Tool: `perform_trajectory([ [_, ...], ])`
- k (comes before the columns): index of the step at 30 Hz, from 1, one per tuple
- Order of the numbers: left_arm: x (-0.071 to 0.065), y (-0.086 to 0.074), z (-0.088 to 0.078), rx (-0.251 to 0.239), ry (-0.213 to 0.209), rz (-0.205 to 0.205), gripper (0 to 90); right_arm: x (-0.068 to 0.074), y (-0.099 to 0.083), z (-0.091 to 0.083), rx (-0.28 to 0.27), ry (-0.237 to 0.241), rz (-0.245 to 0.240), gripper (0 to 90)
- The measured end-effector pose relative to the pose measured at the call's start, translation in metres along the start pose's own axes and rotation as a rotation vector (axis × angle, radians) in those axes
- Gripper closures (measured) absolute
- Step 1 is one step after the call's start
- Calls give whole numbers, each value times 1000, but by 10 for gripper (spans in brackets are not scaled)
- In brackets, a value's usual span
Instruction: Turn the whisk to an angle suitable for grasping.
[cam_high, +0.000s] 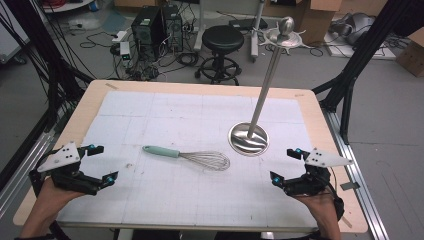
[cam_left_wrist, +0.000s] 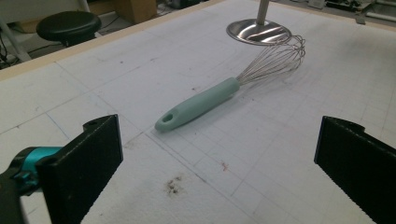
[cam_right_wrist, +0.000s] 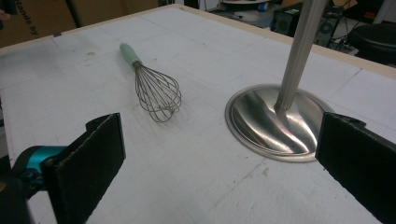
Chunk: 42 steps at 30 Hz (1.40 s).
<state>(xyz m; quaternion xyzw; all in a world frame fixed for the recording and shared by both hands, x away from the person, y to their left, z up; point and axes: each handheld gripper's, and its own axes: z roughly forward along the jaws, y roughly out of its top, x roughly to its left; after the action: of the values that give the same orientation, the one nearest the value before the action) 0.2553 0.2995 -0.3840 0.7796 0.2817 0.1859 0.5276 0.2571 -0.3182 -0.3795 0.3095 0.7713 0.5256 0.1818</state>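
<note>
Lying on the worktop (cam_high: 320, 120) beside the steel stand (cam_high: 249, 138), the whisk (cam_high: 186, 156) sits between the left gripper (cam_high: 100, 163) and right gripper (cam_high: 284, 165), both with jaws apart and empty.

High overhead view; two low close gripper views sharing whisk (cam_high: 187, 157).

I find almost nothing to read from my station. The one scrap of print stands on a brown cardboard box (cam_right_wrist: 35, 21) at the top left of the right gripper view: dark letters that look like "Hands by" (the start and the rest are cut off by the frame, so I cannot vouch for more). Elsewhere I make out no legible label, brand, number or sign.
</note>
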Motion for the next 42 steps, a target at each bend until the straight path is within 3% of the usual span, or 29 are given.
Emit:
perform_trajectory([
  [13, -2, 2, 7, 12, -15, -5, 17, -3, -1, -3, 6, -4, 4, 6],
  [17, -6, 9, 6, 6, -23, 37, 17, -2, 0, -5, 7, -7, 1, 6],
  [22, -4, 16, 8, 12, -72, 37, 17, -2, 1, -4, 5, -8, -4, 6],
  [29, 7, 25, 16, 66, -137, 20, 17, -2, 3, 0, 11, 8, -9, 6],
  [37, 17, 45, 28, 83, -166, 73, 17, -2, 5, 2, 13, 15, -12, 6],
  [42, 23, 57, 38, 122, -211, 109, 17, -2, 5, 1, 6, 16, -20, 6],
])
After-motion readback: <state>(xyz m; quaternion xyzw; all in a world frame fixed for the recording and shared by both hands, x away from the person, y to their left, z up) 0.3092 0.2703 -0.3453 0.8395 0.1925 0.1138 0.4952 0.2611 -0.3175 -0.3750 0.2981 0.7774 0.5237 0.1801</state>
